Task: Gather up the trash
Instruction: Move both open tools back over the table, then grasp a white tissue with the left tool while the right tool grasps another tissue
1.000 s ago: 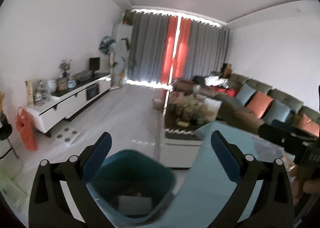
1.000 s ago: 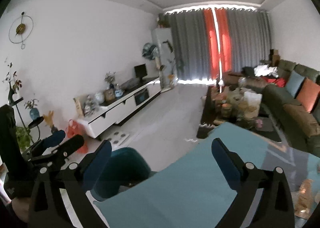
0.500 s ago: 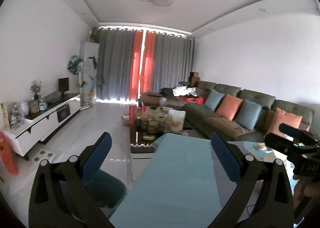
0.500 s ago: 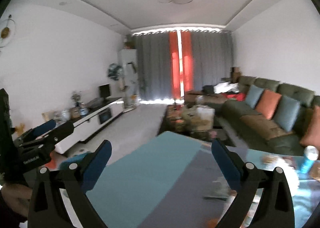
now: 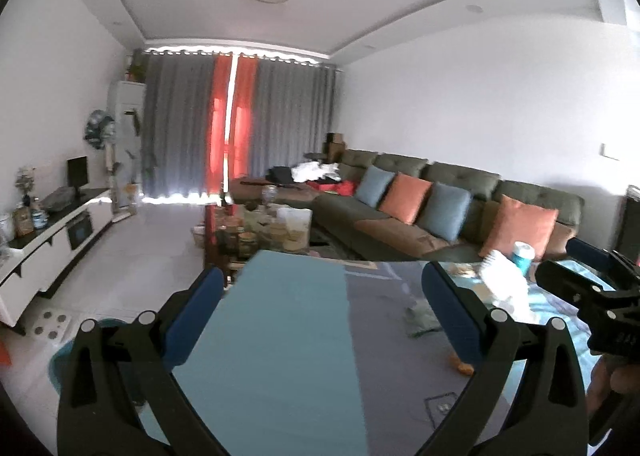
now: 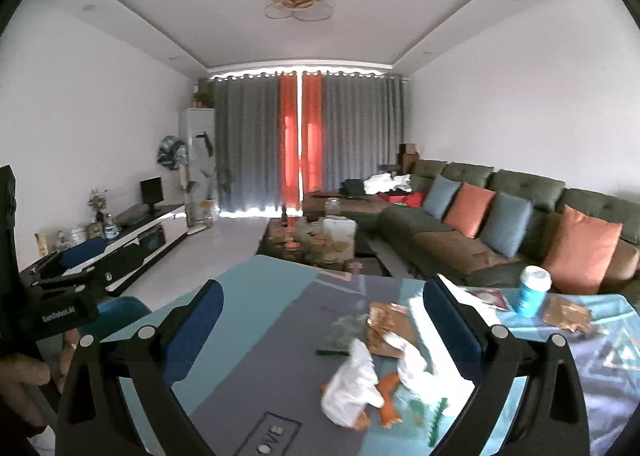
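Note:
Trash lies on the blue-grey tablecloth (image 6: pixel 256 356): crumpled white tissue (image 6: pixel 356 380), brown paper wrappers (image 6: pixel 386 326), orange scraps (image 6: pixel 388 388) and green bits (image 6: pixel 436 416). A blue cup with a white lid (image 6: pixel 534 292) stands behind them. My right gripper (image 6: pixel 320 296) is open above the table, empty, with the pile just right of its centre. My left gripper (image 5: pixel 320 292) is open and empty over the cloth's bare left end (image 5: pixel 280 336). The teal bin (image 5: pixel 60 356) sits on the floor at the table's left. In the left wrist view the tissue (image 5: pixel 504 288) lies to the right.
A cluttered coffee table (image 6: pixel 312 240) stands beyond the table's far edge. A green sofa with orange and blue cushions (image 6: pixel 500 216) runs along the right wall, a white TV bench (image 6: pixel 132 232) along the left. Bare floor lies between them.
Both grippers swung up and rightward from over the bin to over the table. The bin slid to the lower left of both views and the trash pile came into sight. Both stayed open.

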